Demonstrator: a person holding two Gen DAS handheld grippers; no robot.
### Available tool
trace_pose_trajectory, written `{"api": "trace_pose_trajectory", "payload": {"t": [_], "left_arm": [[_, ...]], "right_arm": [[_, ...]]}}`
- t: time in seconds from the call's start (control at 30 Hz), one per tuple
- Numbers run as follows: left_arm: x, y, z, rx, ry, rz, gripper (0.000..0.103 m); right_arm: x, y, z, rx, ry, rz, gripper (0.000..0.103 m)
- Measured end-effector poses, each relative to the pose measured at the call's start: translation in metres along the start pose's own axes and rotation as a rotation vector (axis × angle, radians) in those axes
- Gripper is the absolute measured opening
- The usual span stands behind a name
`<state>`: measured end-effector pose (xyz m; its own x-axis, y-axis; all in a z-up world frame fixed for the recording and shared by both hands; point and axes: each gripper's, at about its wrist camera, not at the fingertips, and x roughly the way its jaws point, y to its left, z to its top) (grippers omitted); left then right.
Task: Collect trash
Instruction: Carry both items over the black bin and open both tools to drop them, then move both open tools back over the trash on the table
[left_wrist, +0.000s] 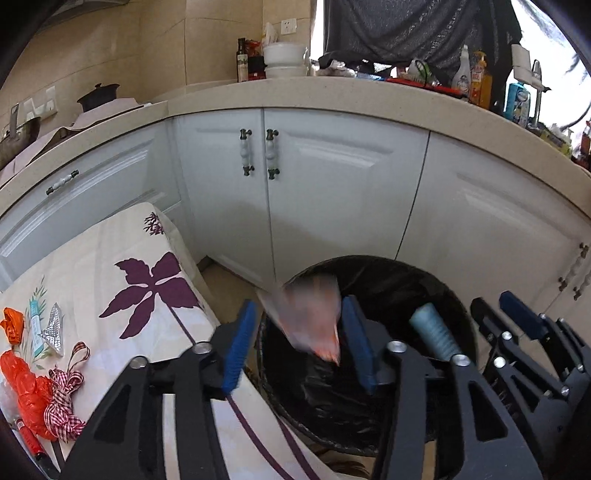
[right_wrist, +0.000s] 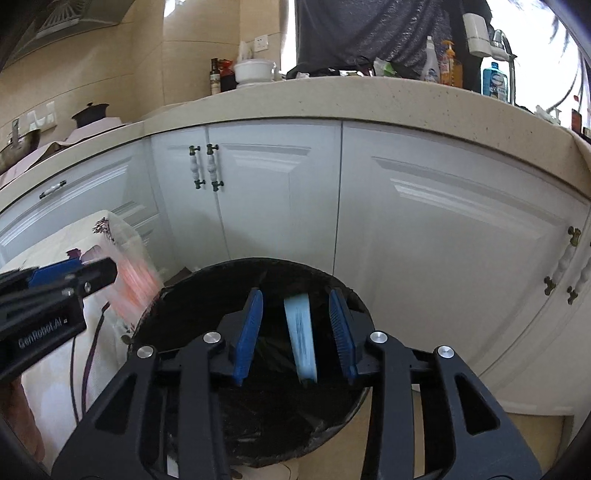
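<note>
- Nearest the lens in the left wrist view: the left gripper (left_wrist: 299, 339), black frame with blue ribbed pads, jaws spread wide; a blurred orange-and-clear plastic wrapper (left_wrist: 312, 317) sits in the gap with nothing clamping it, so it looks like it's dropping loose
- below it, the round bin with a black plastic liner (left_wrist: 369, 413) on the floor against the white cabinet doors (left_wrist: 332, 192); the wrapper is right over its mouth
- right gripper (right_wrist: 295, 328) is spread apart too; a pale blue ribbed tube (right_wrist: 301, 336) hangs between the pads touching neither as far as anyone can tell, also over the bin; blurred, so probably mid-fall
- handling guess: the wrapper is feather-light, floppy and crinkly; it may drift instead of dropping straight, so letting go low over the liner makes sense; the tube looks stiffer and a bit heavier, should fall clean
- leftovers on the floral cloth-covered table (left_wrist: 122, 266) beside the bin: crumpled orange plastic bag (left_wrist: 26, 391), red-and-white gingham ribbon (left_wrist: 62, 402), silver foil scrap (left_wrist: 53, 328), small teal-and-white tube (left_wrist: 36, 325), and a red pen-like thing (left_wrist: 31, 439) at the edge
- where to grab, as a judgement: pinch the bag at its bunched middle, since it's soft and slippery and loose ends will slide out; take the ribbon at the knotted tangle rather than a single loop; the foil is thin and will crush, so a light pinch on an edge; the small tube across its body
</note>
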<state>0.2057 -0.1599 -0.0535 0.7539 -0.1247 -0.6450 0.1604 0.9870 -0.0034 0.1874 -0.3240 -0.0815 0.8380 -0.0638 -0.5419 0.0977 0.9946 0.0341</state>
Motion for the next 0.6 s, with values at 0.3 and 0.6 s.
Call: {"api": "trace_pose_trajectory", "payload": {"t": [0.3, 0.6], "left_arm": [[-0.023, 0.028, -0.009, -0.054, 0.008, 0.034, 0.068], [-0.074, 0.081, -0.041, -0.135, 0.013, 0.127, 0.072]], "right_arm": [[-0.016, 0.013, -0.004, -0.006, -0.001, 0.033, 0.041], [-0.05, 0.067, -0.017, -0.057, -0.003, 0.159, 0.046]]}}
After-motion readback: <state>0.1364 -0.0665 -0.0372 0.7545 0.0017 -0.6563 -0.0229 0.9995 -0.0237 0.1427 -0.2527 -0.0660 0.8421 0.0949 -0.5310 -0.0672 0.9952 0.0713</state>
